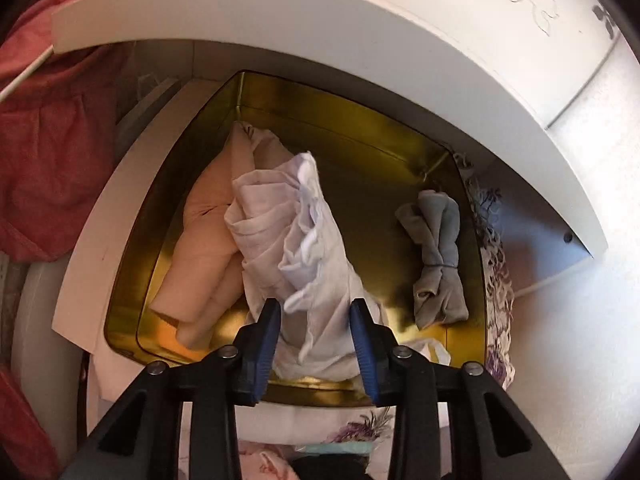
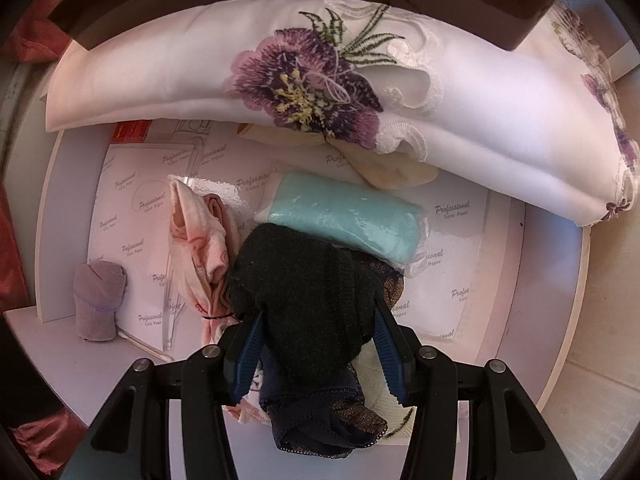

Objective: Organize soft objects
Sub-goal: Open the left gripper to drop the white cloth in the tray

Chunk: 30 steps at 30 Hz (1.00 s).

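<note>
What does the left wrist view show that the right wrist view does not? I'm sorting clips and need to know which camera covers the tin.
Only the left wrist view shows the inside of the gold tin, holding a peach cloth, a white cloth between the left gripper fingers, and a tied grey bundle. Only the right shows the right gripper around a black garment, a teal packet and a mauve sock roll. Both show the purple-flowered white fabric.
</note>
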{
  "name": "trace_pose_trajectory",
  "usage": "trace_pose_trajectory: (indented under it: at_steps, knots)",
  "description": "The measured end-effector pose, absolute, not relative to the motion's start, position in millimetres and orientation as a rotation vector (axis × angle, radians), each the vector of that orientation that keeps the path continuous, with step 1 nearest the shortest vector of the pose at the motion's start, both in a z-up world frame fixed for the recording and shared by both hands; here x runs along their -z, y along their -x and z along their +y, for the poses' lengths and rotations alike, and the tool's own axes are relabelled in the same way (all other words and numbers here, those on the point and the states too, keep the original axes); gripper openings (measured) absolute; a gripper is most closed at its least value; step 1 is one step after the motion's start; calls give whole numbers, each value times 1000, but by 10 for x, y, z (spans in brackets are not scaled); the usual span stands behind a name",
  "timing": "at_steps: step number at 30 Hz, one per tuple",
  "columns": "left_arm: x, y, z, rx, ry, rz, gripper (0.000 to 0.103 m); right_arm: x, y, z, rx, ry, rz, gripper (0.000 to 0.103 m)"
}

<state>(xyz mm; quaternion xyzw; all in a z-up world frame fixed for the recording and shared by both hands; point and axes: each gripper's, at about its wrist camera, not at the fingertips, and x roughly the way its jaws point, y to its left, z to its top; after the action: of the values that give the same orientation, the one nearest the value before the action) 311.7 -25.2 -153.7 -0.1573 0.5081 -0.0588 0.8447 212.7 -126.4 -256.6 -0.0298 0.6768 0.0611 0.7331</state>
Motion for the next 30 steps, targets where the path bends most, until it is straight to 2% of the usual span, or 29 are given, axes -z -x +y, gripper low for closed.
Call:
trace_pose_trajectory:
  at_steps: [7, 22, 30]
  knots:
    - [1472, -2892, -175, 142, 315, 1060, 44, 2569, -2112, -1249, -133, 76, 1483, 53]
    - [1351, -2209, 76, 128, 257, 1026, 44, 2586, -2049, -1175, -130, 117, 1471, 53]
    - [1460, -1854, 113, 121, 210, 1062, 44, 2616, -2017, -1159, -125, 127, 1465, 53]
